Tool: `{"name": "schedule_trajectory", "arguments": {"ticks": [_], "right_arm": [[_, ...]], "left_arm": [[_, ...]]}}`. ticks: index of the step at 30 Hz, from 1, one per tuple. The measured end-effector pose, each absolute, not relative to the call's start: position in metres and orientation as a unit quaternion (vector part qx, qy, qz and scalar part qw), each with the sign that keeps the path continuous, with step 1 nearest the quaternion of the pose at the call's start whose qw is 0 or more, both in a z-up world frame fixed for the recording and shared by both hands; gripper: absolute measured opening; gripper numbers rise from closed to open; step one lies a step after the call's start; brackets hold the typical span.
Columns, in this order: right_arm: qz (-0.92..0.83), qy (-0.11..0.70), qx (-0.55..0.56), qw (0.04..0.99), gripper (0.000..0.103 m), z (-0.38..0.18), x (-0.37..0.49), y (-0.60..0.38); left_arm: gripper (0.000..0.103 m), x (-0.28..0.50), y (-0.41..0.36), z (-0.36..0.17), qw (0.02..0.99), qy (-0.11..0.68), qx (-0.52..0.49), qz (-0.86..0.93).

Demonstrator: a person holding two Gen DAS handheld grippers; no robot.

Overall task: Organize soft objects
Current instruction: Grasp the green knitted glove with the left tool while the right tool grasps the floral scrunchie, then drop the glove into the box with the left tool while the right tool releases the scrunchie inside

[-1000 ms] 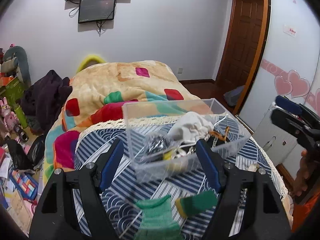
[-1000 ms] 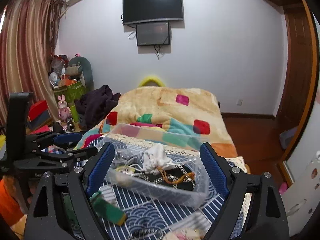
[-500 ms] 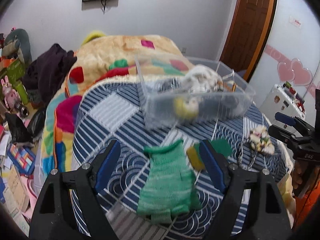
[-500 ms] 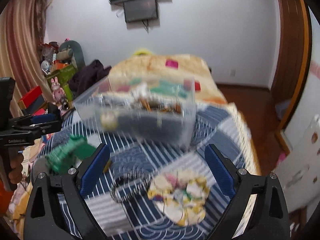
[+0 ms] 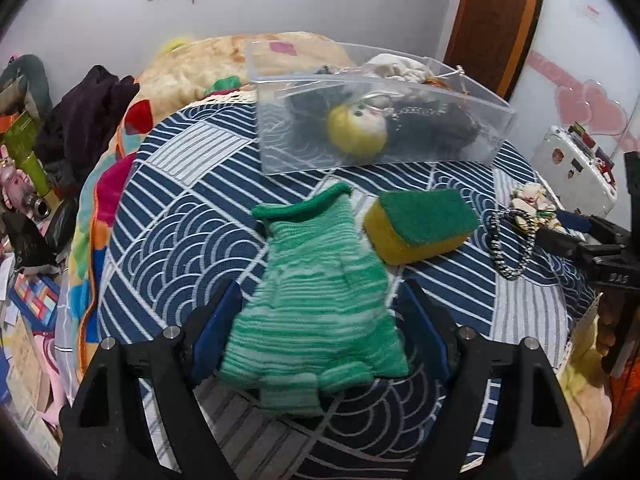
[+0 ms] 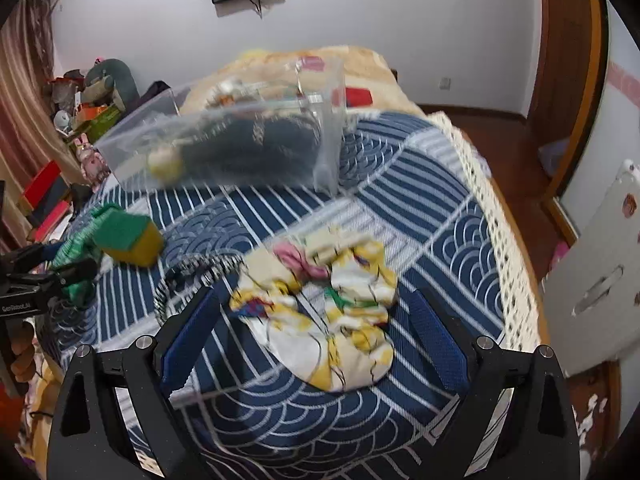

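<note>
A: Both grippers came down a second ago. The left gripper (image 5: 320, 332), jaws spread, now straddles the green mitt (image 5: 316, 300).

B: And the right gripper (image 6: 316, 328), also spread, straddles the floral scrunchie (image 6: 324, 300). The clear box (image 5: 380, 120) waits behind; grasping comes next.

Left wrist view: looks forward and down between its own jaws, close over the green striped knitted mitten (image 5: 316, 312), toward the clear plastic bin (image 5: 376, 120) and far wall. Right wrist view: the same heading, close over the floral fabric scrunchie (image 6: 324, 308). Shared by both: the navy wave-patterned cloth (image 5: 180, 240) (image 6: 440, 240), bin (image 6: 224, 148), yellow-and-green sponge (image 5: 420, 224) (image 6: 128, 236), black-and-white braided band (image 5: 510, 244) (image 6: 188, 276). Each gripper is seen at the other view's edge.
</note>
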State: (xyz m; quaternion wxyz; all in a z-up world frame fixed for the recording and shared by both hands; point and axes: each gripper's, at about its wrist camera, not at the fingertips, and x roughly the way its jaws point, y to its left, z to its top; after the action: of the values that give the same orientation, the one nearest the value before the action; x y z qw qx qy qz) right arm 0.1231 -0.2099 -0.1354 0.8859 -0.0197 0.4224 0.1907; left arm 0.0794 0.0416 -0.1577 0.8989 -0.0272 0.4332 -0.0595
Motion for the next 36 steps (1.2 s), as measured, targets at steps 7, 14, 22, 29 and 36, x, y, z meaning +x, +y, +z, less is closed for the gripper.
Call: {"name": "schedule_trajectory", "arguments": {"ticks": [7, 14, 22, 29, 36], "right_arm": [[0.190, 0.416, -0.038, 0.889, 0.055, -0.139, 0.116, -0.206], [0.195, 0.412, -0.016, 0.890, 0.024, -0.135, 0.118, -0.213], [0.197, 0.381, 0.007, 0.903, 0.022, -0.119, 0.112, -0.218], [0.208, 0.337, 0.016, 0.918, 0.022, -0.089, 0.109, -0.213], [0.227, 0.289, 0.016, 0.930, 0.022, -0.059, 0.124, -0.196]], "left_arm": [[0.061, 0.075, 0.041, -0.156, 0.906, 0.421, -0.014, -0.045], [0.038, 0.071, 0.055, -0.150, 0.912, 0.406, -0.039, -0.032], [0.032, 0.067, 0.065, -0.132, 0.923, 0.382, -0.037, -0.011], [0.032, 0.071, 0.068, -0.100, 0.937, 0.346, -0.050, -0.014], [0.032, 0.091, 0.063, -0.071, 0.949, 0.312, -0.045, -0.026]]}}
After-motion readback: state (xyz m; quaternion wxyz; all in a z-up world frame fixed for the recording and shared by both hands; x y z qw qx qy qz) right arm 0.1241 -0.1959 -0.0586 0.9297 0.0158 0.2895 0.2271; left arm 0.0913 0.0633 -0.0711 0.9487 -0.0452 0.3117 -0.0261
